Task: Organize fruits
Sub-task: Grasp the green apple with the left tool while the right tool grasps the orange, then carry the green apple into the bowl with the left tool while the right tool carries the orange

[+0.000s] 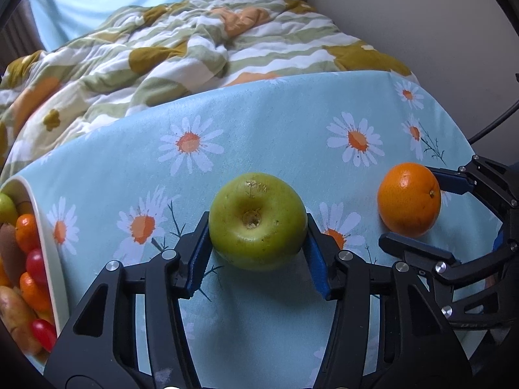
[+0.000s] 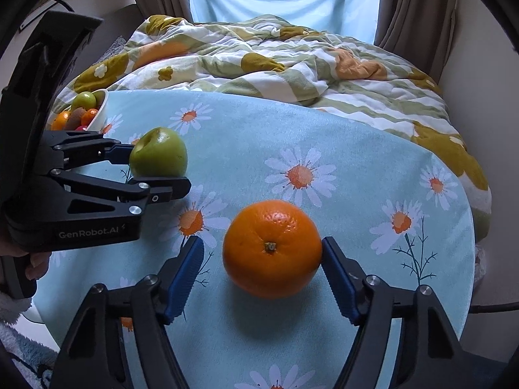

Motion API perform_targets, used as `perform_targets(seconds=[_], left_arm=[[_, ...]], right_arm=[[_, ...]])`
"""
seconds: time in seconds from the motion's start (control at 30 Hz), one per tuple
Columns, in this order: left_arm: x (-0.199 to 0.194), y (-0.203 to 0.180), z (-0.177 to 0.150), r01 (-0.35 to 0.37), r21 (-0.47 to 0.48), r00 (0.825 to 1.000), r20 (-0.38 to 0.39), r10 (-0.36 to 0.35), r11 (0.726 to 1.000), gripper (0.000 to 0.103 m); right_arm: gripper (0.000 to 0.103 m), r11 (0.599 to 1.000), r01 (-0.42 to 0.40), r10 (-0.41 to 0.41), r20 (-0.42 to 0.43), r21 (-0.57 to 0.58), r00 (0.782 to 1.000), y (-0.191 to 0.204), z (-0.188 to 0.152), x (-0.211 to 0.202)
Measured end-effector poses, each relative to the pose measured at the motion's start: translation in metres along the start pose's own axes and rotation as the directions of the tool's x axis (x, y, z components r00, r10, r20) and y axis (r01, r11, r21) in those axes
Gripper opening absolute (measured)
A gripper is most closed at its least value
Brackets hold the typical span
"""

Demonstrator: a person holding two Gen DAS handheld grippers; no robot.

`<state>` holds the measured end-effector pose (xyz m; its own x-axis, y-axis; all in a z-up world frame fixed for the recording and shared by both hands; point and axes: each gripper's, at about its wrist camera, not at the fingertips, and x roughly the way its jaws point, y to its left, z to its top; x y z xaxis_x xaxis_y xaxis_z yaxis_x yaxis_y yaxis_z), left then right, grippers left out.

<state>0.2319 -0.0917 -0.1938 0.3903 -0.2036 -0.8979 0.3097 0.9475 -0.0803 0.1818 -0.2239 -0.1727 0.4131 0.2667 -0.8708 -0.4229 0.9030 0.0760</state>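
At far left of the left wrist view, white bowl (image 1: 48,253) already heaped with small fruit. Centre frame, left gripper (image 1: 258,249) clamped on green apple (image 1: 258,220), pads pressed to both flanks, stem hollow facing up. Further right, orange (image 2: 272,248) resting on the daisy-print surface (image 2: 324,136), squarely between the jaws of right gripper (image 2: 262,278): right pad touching, left pad apart, not yet gripping. Bowl probably nearer the left hand.
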Motion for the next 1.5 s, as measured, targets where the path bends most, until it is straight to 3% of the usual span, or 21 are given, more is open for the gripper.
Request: perform_targets(seconds=[0.07, 0.37, 0.77, 1.17, 1.5], left_arm=[[-0.002, 0.002, -0.002, -0.004, -0.006, 1.0, 0.0, 0.004, 1.0, 0.058], [-0.024, 0.01, -0.011, -0.016, -0.054, 1.0, 0.02, 0.017, 0.998, 0.058], [-0.086, 0.029, -0.019, -0.041, -0.153, 0.994, 0.095, 0.056, 0.987, 0.058], [-0.145, 0.08, -0.042, -0.043, -0.205, 0.987, 0.14, 0.073, 0.978, 0.058], [-0.167, 0.149, -0.058, -0.073, -0.233, 0.983, 0.149, 0.11, 0.97, 0.058]], right_arm=[[0.055, 1.0, 0.028, -0.028, -0.001, -0.005, 1.0, -0.001, 0.001, 0.002], [0.054, 1.0, 0.015, -0.015, 0.014, -0.004, 1.0, -0.004, 0.008, -0.01], [0.054, 0.999, -0.017, 0.02, 0.061, -0.047, 0.998, 0.022, 0.031, -0.042], [0.054, 0.998, -0.036, 0.04, 0.087, -0.052, 0.995, 0.08, 0.057, -0.062], [0.054, 0.997, -0.061, 0.066, 0.086, -0.057, 0.994, 0.14, 0.074, -0.054]])
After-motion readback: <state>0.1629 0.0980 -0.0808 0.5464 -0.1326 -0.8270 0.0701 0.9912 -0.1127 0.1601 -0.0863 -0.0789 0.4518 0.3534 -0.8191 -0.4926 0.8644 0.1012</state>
